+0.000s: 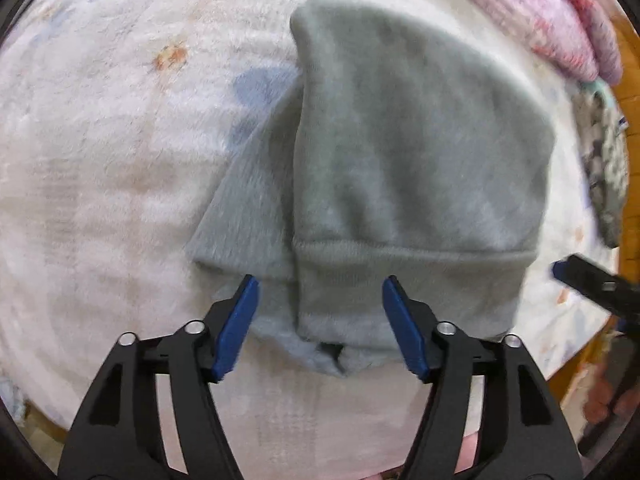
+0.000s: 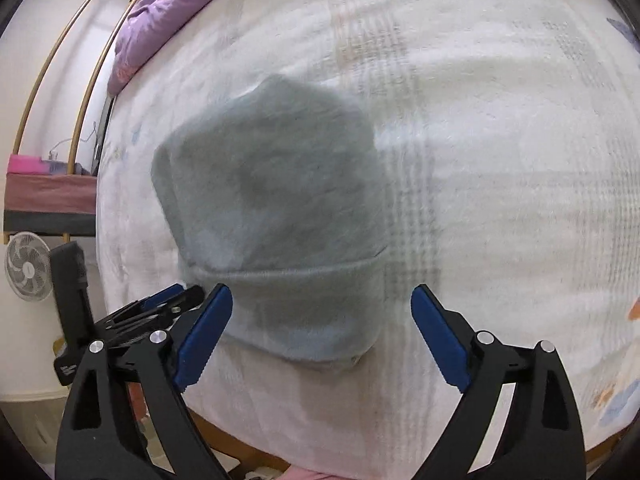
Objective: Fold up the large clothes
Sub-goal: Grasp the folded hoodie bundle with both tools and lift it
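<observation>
A grey-green fleece garment lies folded on the white bed cover, its ribbed hem toward me. In the left wrist view my left gripper stands open above the hem, blue pads apart and clear of the cloth. The right gripper's tip shows at that view's right edge. In the right wrist view the same garment lies ahead, and my right gripper is open wide above its hem, holding nothing. The left gripper shows at the lower left there.
The white fleece bed cover spreads all around. A pink quilt and a patterned cloth lie at the bed's right side. A purple quilt, a fan and a shelf are left of the bed.
</observation>
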Tool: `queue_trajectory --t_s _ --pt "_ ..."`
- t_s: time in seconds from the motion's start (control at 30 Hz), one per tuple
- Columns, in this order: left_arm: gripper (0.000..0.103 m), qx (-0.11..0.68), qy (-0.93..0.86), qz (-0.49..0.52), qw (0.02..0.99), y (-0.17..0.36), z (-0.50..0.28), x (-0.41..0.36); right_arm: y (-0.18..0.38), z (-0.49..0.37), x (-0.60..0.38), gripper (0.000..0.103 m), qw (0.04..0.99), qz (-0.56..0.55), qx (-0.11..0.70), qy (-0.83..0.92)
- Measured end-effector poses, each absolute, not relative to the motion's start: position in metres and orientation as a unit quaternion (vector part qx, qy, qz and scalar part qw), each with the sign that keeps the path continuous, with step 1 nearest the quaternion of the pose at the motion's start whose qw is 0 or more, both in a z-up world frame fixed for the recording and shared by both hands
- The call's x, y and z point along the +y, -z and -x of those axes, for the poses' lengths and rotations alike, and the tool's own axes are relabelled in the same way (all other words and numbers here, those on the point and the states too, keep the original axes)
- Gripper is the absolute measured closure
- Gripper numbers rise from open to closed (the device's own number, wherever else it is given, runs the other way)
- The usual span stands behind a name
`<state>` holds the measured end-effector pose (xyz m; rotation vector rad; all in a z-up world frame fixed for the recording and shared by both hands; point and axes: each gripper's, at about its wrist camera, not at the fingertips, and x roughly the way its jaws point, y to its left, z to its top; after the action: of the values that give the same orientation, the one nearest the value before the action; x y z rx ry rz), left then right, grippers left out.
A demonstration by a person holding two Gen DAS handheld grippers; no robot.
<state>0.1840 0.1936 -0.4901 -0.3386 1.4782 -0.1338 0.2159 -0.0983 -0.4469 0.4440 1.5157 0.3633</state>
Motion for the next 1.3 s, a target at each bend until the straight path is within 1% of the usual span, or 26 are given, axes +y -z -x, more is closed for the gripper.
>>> queue_trajectory --t_s 0.1,0.23,0.33,0.47,0.5,0.53,0.57,0.6,0.67,0.7,0.73,0.77,0.8,0.87,0.93,0.97,1.0,1.03,1.07,1.1,1.17,1.3 --pt "0.033 0.659 0.092 0.188 0.723 0.488 -0.197 0.212 0.460 -0.224 -0.100 0.015 0.678 -0.201 0.685 -0.175" --pt "0.029 0.649 0.093 0.182 0.733 0.493 -0.219 0.234 0.468 -0.238 -0.109 0.015 0.673 -0.198 0.688 -0.187" --pt "0.029 0.649 0.103 0.181 0.732 0.501 -0.228 0.241 0.469 -0.247 -0.114 0.015 0.671 -0.209 0.683 -0.200" --pt "0.026 0.653 0.138 0.186 0.721 0.522 -0.247 0.249 0.479 -0.256 -0.117 0.011 0.664 -0.225 0.676 -0.227" --pt "0.025 0.654 0.163 0.200 0.711 0.531 -0.249 0.248 0.484 -0.258 -0.115 0.010 0.661 -0.229 0.676 -0.233" --pt "0.021 0.655 0.196 0.225 0.695 0.543 -0.252 0.250 0.488 -0.260 -0.114 0.010 0.658 -0.234 0.674 -0.240" --pt "0.014 0.653 0.210 0.238 0.688 0.553 -0.259 0.242 0.499 -0.264 -0.111 0.009 0.648 -0.252 0.670 -0.259" --pt "0.011 0.649 0.231 0.258 0.678 0.559 -0.261 0.246 0.507 -0.266 -0.108 0.008 0.636 -0.266 0.672 -0.271" --pt "0.011 0.650 0.283 0.309 0.634 0.568 -0.264 0.248 0.531 -0.269 -0.101 0.006 0.597 -0.313 0.677 -0.295" --pt "0.011 0.655 0.309 0.360 0.588 0.579 -0.262 0.247 0.538 -0.267 -0.096 0.006 0.596 -0.323 0.674 -0.294" --pt "0.011 0.661 0.322 0.416 0.536 0.595 -0.258 0.244 0.535 -0.265 -0.091 0.006 0.608 -0.308 0.671 -0.292" --pt "0.011 0.665 0.332 0.442 0.502 0.604 -0.252 0.239 0.531 -0.260 -0.086 0.006 0.620 -0.288 0.670 -0.291" --pt "0.011 0.665 0.342 0.451 0.487 0.607 -0.249 0.234 0.528 -0.256 -0.084 0.006 0.622 -0.279 0.668 -0.297" --pt "0.011 0.670 0.364 0.439 0.475 0.606 -0.239 0.215 0.526 -0.245 -0.079 0.006 0.613 -0.261 0.675 -0.318" --pt "0.010 0.667 0.363 0.442 0.478 0.605 -0.232 0.204 0.530 -0.233 -0.082 0.006 0.582 -0.283 0.689 -0.327" --pt "0.012 0.661 0.357 0.449 0.484 0.605 -0.231 0.205 0.534 -0.228 -0.088 0.012 0.579 -0.304 0.685 -0.321" --pt "0.017 0.650 0.338 0.462 0.500 0.605 -0.230 0.211 0.535 -0.228 -0.093 0.027 0.585 -0.312 0.681 -0.309" --pt "0.036 0.647 0.323 0.469 0.507 0.605 -0.228 0.216 0.533 -0.228 -0.099 0.034 0.590 -0.320 0.683 -0.288" --pt "0.049 0.648 0.303 0.476 0.512 0.605 -0.224 0.223 0.529 -0.228 -0.105 0.043 0.590 -0.331 0.684 -0.274" --pt "0.052 0.641 0.296 0.483 0.518 0.601 -0.220 0.227 0.523 -0.228 -0.107 0.048 0.592 -0.334 0.683 -0.269" --pt "0.058 0.632 0.291 0.468 0.545 0.582 -0.215 0.229 0.499 -0.224 -0.102 0.052 0.609 -0.314 0.675 -0.275" --pt "0.059 0.618 0.298 0.459 0.565 0.528 -0.208 0.230 0.454 -0.215 -0.109 0.055 0.611 -0.329 0.659 -0.290"
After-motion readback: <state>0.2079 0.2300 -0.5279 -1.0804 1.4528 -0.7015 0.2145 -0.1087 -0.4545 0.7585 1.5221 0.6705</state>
